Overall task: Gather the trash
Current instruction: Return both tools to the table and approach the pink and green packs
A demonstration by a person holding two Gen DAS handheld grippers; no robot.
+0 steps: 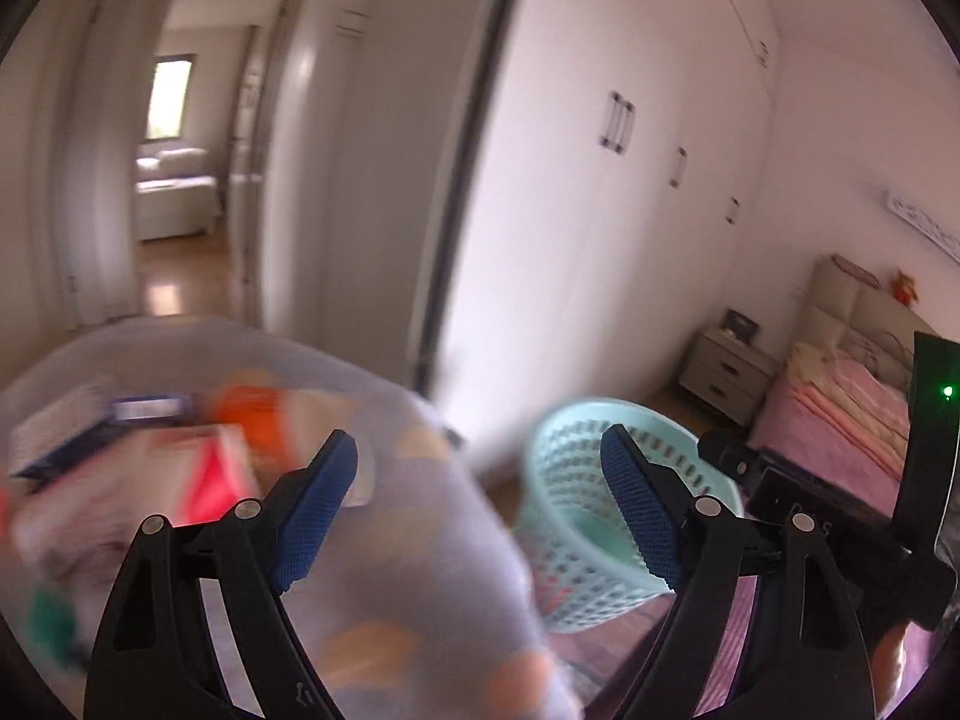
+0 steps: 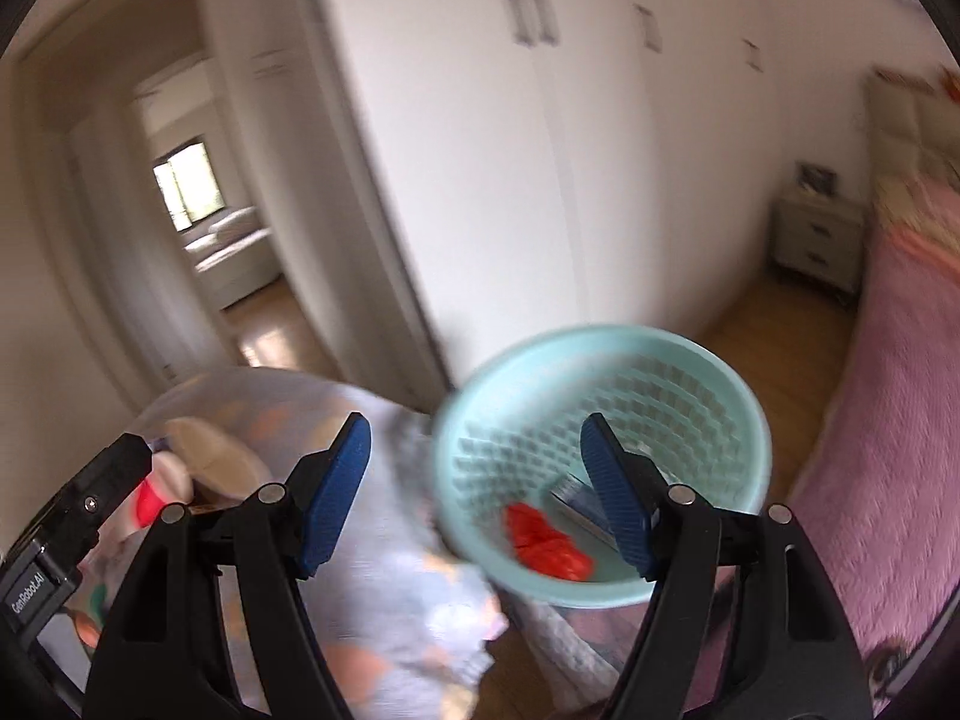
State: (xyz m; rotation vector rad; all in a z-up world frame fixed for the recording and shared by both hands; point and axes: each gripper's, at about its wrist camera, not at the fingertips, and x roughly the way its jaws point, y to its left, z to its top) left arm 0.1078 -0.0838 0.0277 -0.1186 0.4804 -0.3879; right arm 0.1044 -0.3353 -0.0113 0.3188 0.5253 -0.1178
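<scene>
A tall white wardrobe (image 1: pixel 600 210) fills the far wall, with a doorway (image 1: pixel 180 180) to its left opening onto another room. A bed (image 1: pixel 840 396) with pink covers lies on the right, and a small nightstand (image 1: pixel 729 372) stands between its head and the wardrobe. Near the camera on the left sits a big see-through trash bag (image 1: pixel 420 528), blurred, bulging with paper and packaging in red, orange, blue and green. Just right of the bag stands a pale turquoise basket (image 2: pixel 606 456) with a latticed wall; a red crumpled wrapper (image 2: pixel 549 549) and a flat greyish packet (image 2: pixel 573 504) lie at its bottom. The left gripper (image 1: pixel 480 510) hangs with its blue-padded fingers spread wide, one finger in front of the bag and the other in front of the basket, nothing between them. The right gripper (image 2: pixel 474 495) is likewise spread and empty, its right finger (image 2: pixel 618 498) across the basket's mouth.
</scene>
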